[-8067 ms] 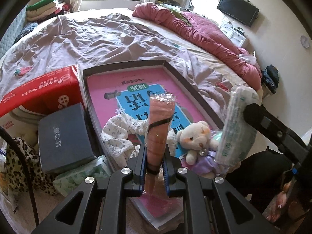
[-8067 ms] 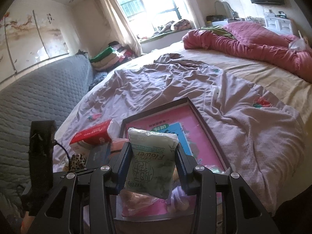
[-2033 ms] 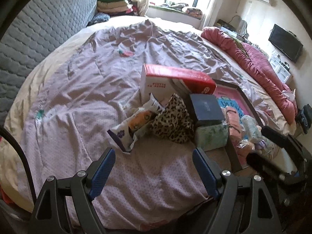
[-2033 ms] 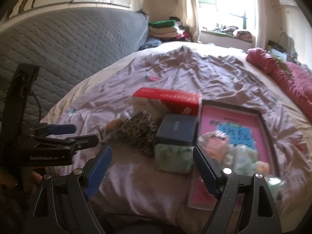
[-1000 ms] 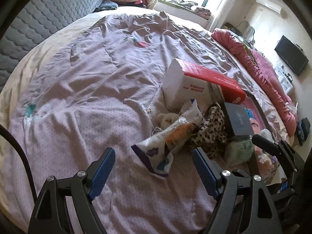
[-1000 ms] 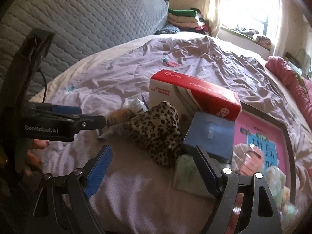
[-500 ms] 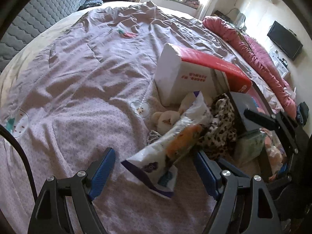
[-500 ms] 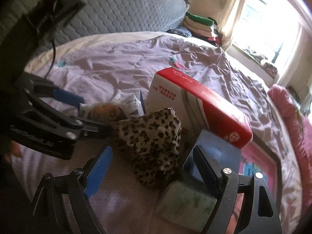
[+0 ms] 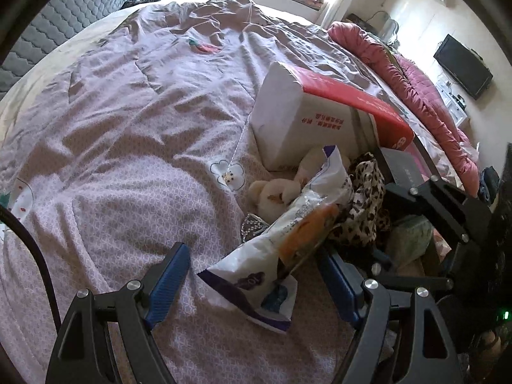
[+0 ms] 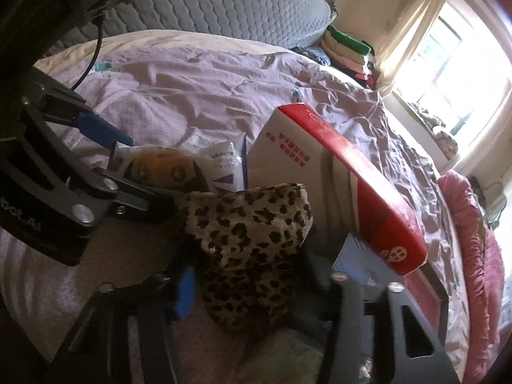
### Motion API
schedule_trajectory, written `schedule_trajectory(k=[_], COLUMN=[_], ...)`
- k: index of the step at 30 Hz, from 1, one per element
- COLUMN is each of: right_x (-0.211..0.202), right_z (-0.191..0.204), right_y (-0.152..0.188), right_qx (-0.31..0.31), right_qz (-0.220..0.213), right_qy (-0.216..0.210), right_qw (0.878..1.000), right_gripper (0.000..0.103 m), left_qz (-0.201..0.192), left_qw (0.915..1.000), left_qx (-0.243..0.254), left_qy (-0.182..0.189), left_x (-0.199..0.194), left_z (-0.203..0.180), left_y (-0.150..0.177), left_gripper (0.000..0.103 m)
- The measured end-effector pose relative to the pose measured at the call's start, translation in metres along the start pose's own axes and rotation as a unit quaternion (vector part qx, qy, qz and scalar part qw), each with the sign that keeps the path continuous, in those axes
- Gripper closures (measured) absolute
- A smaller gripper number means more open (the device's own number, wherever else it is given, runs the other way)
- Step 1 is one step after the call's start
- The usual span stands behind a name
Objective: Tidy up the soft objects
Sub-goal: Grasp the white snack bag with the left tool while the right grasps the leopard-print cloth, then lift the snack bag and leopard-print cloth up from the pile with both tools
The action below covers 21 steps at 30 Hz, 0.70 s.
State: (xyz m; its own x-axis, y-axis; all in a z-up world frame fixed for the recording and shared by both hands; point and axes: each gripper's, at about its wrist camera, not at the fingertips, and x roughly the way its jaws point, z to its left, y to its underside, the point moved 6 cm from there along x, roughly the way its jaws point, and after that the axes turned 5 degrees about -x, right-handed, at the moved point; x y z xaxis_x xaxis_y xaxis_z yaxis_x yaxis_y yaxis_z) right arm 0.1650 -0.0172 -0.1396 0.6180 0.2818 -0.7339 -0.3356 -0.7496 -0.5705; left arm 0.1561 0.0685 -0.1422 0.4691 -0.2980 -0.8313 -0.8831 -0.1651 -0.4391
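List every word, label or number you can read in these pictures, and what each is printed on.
"ot.AI": on the left gripper body, cut off at the frame edge.
Red characters on the tissue box: too small to read.
Print on the white packet: blurred.
Marks on the dark blue box: unreadable.

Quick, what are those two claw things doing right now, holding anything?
Left gripper: open, fingers either side of the white packet.
Right gripper: fingers just closing on the leopard-print cloth.

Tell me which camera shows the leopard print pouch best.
The right wrist view: the leopard print pouch fills the centre, between the right tongs, which have just been closing. The left wrist view shows only a strip of it behind the white packet.
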Motion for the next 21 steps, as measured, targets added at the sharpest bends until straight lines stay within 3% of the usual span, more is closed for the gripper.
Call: schedule_trajectory(k=[4, 9, 18, 21], right_x=[-0.004, -0.013, -0.041, -0.048], right_z=[-0.002, -0.007, -0.019, -0.023], right_y=[0.001, 0.004, 0.017, 0.020], right_qx=[0.018, 0.048, 0.130, 0.160], right_qz=[-0.003, -0.019, -0.050, -0.058], right_qy=[-0.008, -0.038, -0.092, -0.114], right_qw=[1.000, 0.998, 0.986, 0.979], right_gripper=[0.063, 0.081, 0.085, 0.085], left_qz=[-0.002, -0.006, -0.018, -0.027], left_qw=[0.9998, 0.9984, 0.9969, 0.9962], left_qx=[-0.010, -0.020, 0.023, 0.027], left_qy=[0.017, 0.052, 0.073, 0.078], left_x=[-0.001, -0.002, -0.005, -0.012], left_z=[0.002, 0.002, -0.021, -0.025], left_y=[-0.001, -0.006, -0.007, -0.005], left_gripper=[0.025, 0.038, 0.055, 0.069])
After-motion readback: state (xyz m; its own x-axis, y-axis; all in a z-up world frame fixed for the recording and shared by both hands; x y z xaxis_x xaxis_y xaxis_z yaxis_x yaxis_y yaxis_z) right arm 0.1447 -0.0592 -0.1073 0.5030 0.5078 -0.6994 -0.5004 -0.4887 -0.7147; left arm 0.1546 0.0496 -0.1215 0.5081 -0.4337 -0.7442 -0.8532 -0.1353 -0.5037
